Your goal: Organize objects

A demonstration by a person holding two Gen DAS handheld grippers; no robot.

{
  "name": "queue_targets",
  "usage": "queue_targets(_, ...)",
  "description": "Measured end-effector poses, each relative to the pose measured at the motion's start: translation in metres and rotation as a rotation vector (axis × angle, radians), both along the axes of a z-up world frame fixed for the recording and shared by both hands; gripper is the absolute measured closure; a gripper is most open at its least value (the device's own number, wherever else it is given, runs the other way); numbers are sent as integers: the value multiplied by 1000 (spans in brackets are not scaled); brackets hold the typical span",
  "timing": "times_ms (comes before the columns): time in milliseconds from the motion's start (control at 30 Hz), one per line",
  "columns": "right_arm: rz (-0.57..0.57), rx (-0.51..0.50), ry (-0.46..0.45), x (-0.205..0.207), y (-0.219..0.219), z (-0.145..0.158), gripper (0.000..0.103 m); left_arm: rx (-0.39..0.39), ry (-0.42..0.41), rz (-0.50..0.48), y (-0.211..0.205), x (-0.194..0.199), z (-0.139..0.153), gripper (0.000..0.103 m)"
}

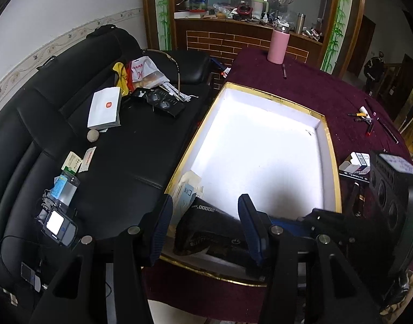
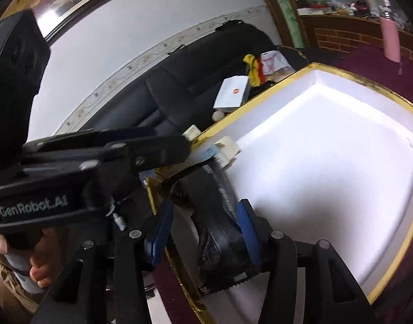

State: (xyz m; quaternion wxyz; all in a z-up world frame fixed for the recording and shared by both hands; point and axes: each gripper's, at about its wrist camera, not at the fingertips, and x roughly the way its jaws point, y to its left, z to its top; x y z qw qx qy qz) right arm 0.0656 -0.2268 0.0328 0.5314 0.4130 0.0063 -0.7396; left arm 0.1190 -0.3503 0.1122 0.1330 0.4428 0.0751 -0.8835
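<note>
Left wrist view: the left claw (image 1: 206, 229) stands spread, pads clear of anything. Below and between them a black power bank (image 1: 206, 229) lies in the near left corner of the gold-rimmed box (image 1: 332, 145), with a pale small carton (image 1: 188, 189) just beside it against the left wall. The box sits on the bench with the maroon cloth (image 1: 328, 91); a black sofa (image 1: 111, 162) strewn with clutter runs alongside. The power bank's long axis seems to run from the near rim out toward the box's open white floor, printed end pointing away from the camera.

Right wrist view: the right claw (image 2: 205, 229) is also spread. Its right pad sits against or just beside the power bank (image 2: 220, 216); I cannot tell which. The left pad is apart from it. The other claw's body crosses the picture on the left, a hand (image 2: 30, 264) under it.

Risks, as I judge them:
- a pad catches the power bank on withdrawal and drags it over the near rim;
- the two claws knock together, being so close;
- the carton gets nudged out of place.
</note>
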Motion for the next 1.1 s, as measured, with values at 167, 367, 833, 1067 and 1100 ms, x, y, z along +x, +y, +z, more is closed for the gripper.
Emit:
queue_targets(167,-98,-11,32,-4,31,6,46,7,-10,-9,7,0,-3,54)
queue_targets(367,-216,-18,68,-5,82,18,35,25,-19,-60,28,-7,-11,53)
queue_targets(833,-338,-44,55,4,177,24,9,40,-28,-193,96,-20,-18,38)
queue_targets(1067,-497,-2,77,10,240,11,8,10,-53,-329,148,-33,-26,37)
queue_targets(1100,-514,-5,72,10,246,11,8,8,-57,-347,155,-36,-28,37)
